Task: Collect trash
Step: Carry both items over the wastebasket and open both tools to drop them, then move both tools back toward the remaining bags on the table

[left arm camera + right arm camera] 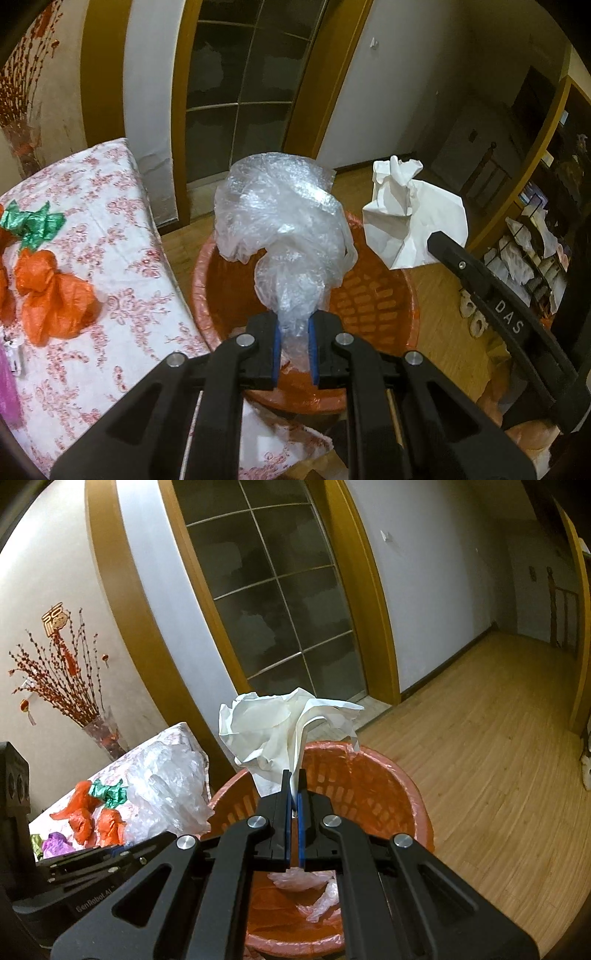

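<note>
Scraps of clear film (306,880) line the orange basket (373,775); fingers clamp bubble wrap (280,221) and paper (280,731) above.

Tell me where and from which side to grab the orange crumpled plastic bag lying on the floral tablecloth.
Grip the orange crumpled plastic bag at its bunched upper lobe, probably coming from above with jaws straddling the ridge. It lies slumped on the floral tablecloth; the raised folds give the pads something to pinch, while the flat spread edges would likely slip.

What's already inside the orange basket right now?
In the right wrist view, the orange basket holds a few pieces of clear plastic film on its orange liner. The right gripper hides part of the bottom, so more could lie there unseen.
</note>
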Available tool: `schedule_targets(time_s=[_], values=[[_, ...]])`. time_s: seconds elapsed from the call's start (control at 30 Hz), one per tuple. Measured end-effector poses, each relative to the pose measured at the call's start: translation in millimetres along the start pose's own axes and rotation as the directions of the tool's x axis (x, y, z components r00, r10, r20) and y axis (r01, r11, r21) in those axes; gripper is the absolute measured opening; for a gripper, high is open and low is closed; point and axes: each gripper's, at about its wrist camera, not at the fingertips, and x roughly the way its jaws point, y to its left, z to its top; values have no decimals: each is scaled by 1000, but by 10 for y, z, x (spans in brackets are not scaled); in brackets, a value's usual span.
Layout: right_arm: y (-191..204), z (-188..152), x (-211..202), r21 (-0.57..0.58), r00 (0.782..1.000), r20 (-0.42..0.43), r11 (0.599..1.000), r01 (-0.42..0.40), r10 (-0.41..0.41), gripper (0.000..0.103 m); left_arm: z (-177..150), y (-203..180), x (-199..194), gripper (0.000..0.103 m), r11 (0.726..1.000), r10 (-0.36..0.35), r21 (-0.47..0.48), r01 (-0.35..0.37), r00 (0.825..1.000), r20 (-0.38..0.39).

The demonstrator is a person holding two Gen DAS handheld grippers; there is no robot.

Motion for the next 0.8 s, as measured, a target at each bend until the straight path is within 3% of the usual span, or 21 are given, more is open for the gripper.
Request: schedule_targets(time_s=[0.17,0.33,0.57,0.8], values=[[-29,5,47,9,1000,-11,1000,-9,9,2,-7,-24,105,13,1000,2,-2,-2,1000,-19],[-60,3,93,11,999,-32,1000,-21,21,4,-42,40,203,30,1000,17,-14,-17,999,-39],[-102,-34,93,13,999,-41,1000,-2,2,28,-127,171,212,42,998,52,-21,-53,997,-52],[-71,-40,80,1,999,-44,1000,8,-8,36,-244,335,-2,53,992,127,-13,-128,992,-21]])
